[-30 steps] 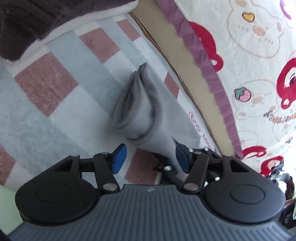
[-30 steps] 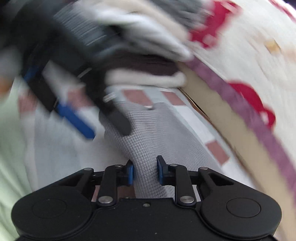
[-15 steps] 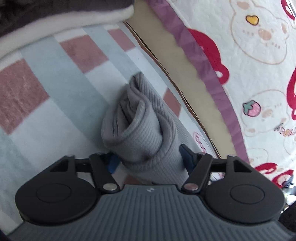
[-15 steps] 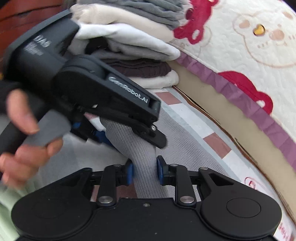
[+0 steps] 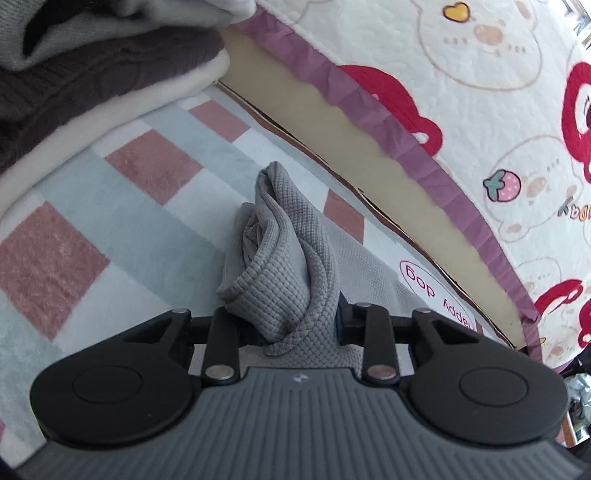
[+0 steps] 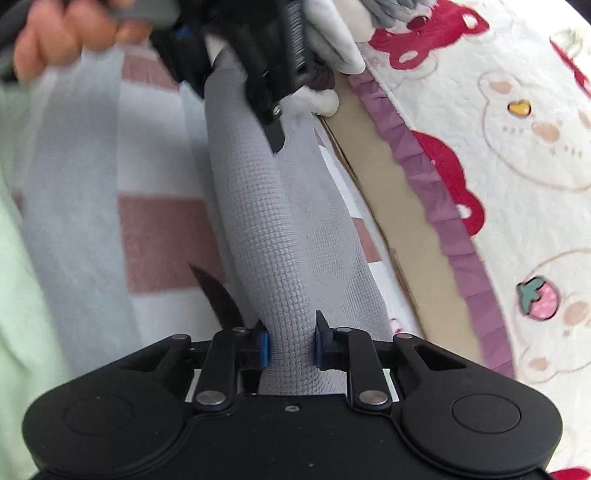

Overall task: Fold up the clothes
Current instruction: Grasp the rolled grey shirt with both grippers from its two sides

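A grey waffle-knit garment [image 5: 280, 266] lies bunched on a checked pink, blue and white blanket [image 5: 140, 206]. My left gripper [image 5: 295, 325] is shut on one bunched end of it; the fabric hides the fingertips. In the right wrist view the same garment [image 6: 277, 236] stretches as a long band from my right gripper [image 6: 291, 347], which is shut on its near end, up to the left gripper [image 6: 266, 74] held by a hand [image 6: 74, 33].
A stack of folded clothes [image 5: 92, 66] sits at the upper left of the blanket. A quilted cover with bears and red bows [image 5: 498, 92], edged by a purple frill [image 5: 369, 107], rises along the right. Pale green fabric [image 6: 22, 295] lies at the left.
My left gripper closed from open onto the bunched end of the grey garment. The two grippers moved apart, drawing the garment out into a longer band.
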Demonstrator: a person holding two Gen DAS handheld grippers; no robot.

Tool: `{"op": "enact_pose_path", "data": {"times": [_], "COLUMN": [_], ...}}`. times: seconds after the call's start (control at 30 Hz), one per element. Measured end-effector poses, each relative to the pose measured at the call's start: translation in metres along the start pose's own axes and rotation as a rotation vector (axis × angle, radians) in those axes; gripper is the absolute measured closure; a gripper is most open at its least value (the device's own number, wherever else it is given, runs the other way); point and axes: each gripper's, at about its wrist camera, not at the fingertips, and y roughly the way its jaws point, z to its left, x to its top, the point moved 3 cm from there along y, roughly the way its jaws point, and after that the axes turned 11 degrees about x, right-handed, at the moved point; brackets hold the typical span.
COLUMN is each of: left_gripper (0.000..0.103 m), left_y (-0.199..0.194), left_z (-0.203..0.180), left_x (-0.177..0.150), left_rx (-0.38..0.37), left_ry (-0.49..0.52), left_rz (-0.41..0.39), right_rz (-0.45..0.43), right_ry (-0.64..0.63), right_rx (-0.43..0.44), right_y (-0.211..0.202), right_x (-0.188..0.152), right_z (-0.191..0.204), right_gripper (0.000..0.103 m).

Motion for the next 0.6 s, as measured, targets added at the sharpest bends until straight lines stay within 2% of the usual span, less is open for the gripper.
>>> {"op": "enact_pose_path", "data": {"times": [0.13,0.23,0.33,0.37,0.43,0.5,0.53,0.6], "left_gripper": [0.073,0.072,0.072,0.072,0.072,0.072,0.072,0.072], "left_y": [-0.013,-0.018,-0.015,-0.013,-0.009,-0.009,-0.009,-0.010], "left_z": [0.017,0.029,0.038,0.042,0.049,0.056,0.060,0.064], "left_x": [0.022,0.028,0.023,0.020,0.017,0.016,0.016,0.014], "left_rx": [-0.011,0.004,0.051,0.069,0.074,0.048,0.035,0.021], "left_ry": [-0.007,0.018,0.039,0.038,0.019,-0.012,-0.027,-0.036], "left_rz": [0.021,0.045,0.068,0.071,0.078,0.086,0.090,0.099], "right_rz": [-0.003,0.019,0.018,-0.017,-0.107,-0.188,-0.226,-0.231], "right_ry": [0.050,0.155,0.216,0.239,0.333,0.487,0.564,0.675], "right_rx": [0.052,0.217,0.432,0.471,0.530,0.614,0.652,0.640], "right_y": [-0.017,-0.021,-0.016,-0.022,-0.031,-0.032,-0.032,-0.021], "right_x": [0.009,0.026,0.029,0.026,0.021,0.012,0.008,0.001], "right_z": [-0.002,0.009,0.008,0.002,-0.028,-0.071,-0.093,-0.130], "right_gripper": [0.081,0.078,0.064,0.064,0.059,0.056,0.050,0.049]}}
